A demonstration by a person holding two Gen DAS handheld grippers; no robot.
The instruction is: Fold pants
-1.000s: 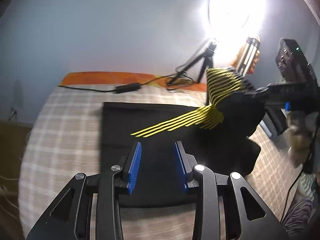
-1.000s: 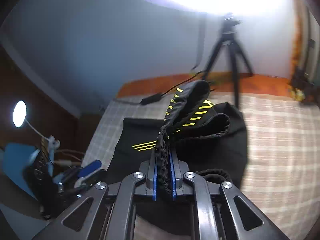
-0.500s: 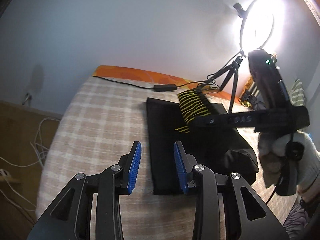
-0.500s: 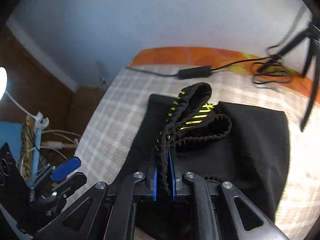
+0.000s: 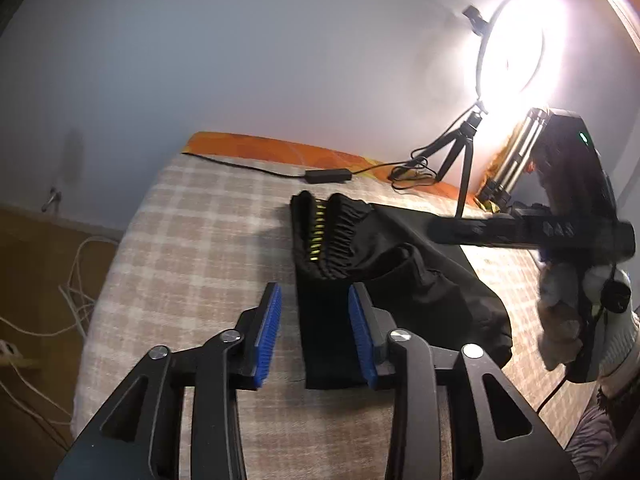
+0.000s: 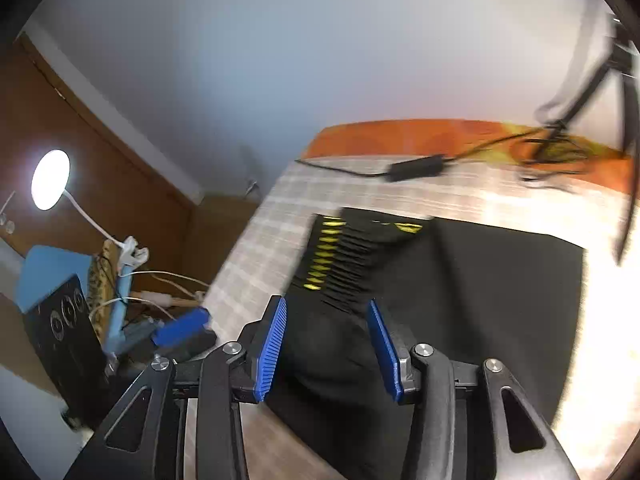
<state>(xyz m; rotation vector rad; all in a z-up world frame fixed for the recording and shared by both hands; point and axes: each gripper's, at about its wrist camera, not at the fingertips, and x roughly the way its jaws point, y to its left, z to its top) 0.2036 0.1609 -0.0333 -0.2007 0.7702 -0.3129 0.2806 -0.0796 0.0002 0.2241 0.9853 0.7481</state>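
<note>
looks like a bedroom at home, bed [image 5: 192, 240] with a checked cover and an orange sheet [image 6: 420, 136] at the wall, ring light [image 5: 516, 44] on a little tripod [image 5: 460, 152], desk lamp [image 6: 50, 180] by wooden furniture, loose cables [image 5: 76, 280] on the floor

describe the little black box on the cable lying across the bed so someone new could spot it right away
Find the checked bed with its orange far edge. Beyond the black pants, a thin cable crosses it. The box is the cable's one thick, oblong lump.
</note>
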